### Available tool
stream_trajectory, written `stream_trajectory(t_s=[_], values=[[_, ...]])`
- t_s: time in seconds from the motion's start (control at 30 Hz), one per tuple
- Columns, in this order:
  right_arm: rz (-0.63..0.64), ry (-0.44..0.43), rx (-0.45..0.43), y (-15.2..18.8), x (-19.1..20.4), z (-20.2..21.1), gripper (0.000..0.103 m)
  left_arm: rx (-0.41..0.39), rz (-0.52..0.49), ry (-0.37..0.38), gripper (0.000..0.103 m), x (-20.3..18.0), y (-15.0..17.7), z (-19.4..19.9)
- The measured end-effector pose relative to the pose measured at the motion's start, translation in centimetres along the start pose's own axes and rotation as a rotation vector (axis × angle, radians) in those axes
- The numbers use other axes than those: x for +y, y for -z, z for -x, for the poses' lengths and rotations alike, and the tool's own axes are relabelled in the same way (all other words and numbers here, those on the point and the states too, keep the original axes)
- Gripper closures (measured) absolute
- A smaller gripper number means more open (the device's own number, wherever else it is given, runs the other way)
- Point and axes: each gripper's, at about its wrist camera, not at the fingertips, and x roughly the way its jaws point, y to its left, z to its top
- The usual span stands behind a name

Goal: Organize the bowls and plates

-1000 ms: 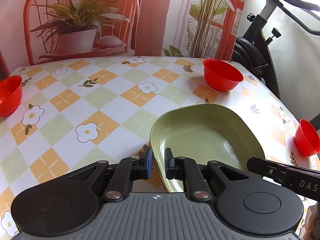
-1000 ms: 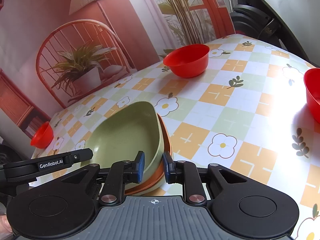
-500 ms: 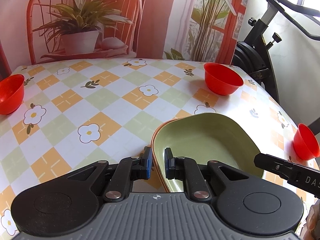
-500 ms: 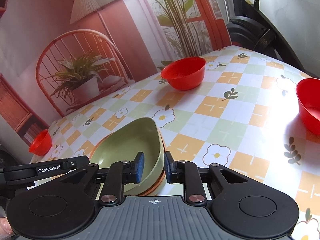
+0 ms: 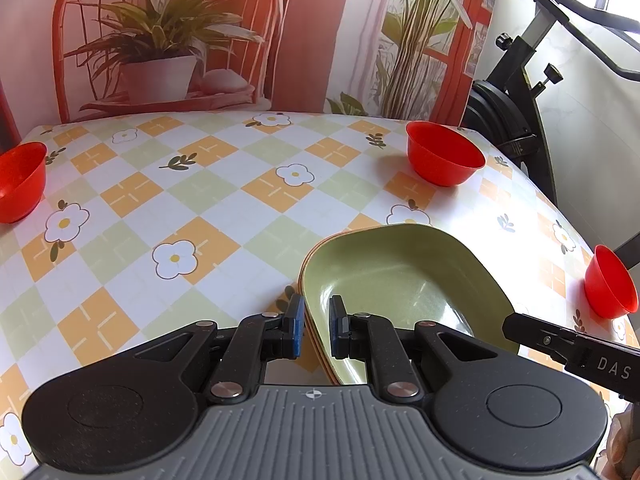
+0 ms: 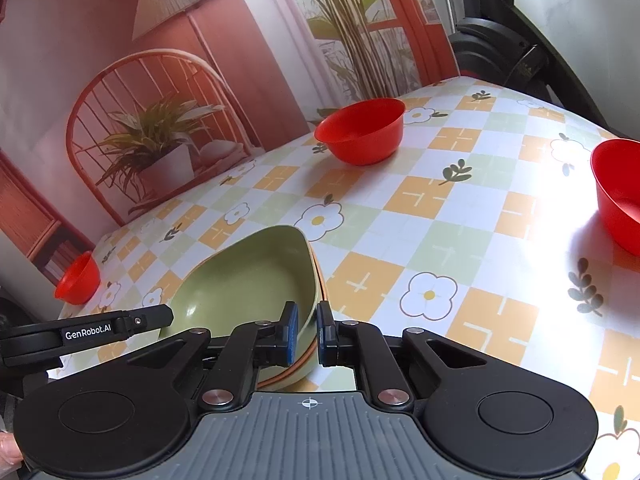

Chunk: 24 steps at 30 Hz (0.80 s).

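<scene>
A green plate [image 5: 400, 280] lies on top of an orange plate [image 5: 332, 237] as one stack, near the front of the flowered table [image 5: 240, 200]. My left gripper [image 5: 316, 326] is shut on the stack's left rim, one finger inside the green plate and one outside. From the opposite side my right gripper [image 6: 304, 334] is shut on the right rim of the green plate [image 6: 248, 276]. Three red bowls stand apart: one at the back right [image 5: 444, 158], one at the left edge [image 5: 18, 182], one at the right edge [image 5: 610, 282].
An exercise bike [image 5: 520, 80] stands just beyond the table's right side. A printed backdrop [image 5: 160, 40] with a chair and a plant closes off the far edge. In the right wrist view the bowls sit at the back [image 6: 360, 132], right [image 6: 618, 192] and far left [image 6: 78, 278].
Both grippers have drawn back and up with the plate stack held between them. The bowls look farther away, and the orange rim under the green plate has come into view.
</scene>
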Motion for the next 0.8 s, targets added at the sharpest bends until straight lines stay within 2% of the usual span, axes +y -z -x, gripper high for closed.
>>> stream_trajectory(t_s=[0.63,0.8], values=[[0.02,0.015,0.015,0.27,0.11,-0.57,0.094,0.012,0.006,0.004,0.089,0.02,0.31,-0.24],[0.02,-0.002,-0.033,-0.15,0.32,0.19,0.089,-0.006,0.009,0.006,0.089,0.27,-0.08,0.27]])
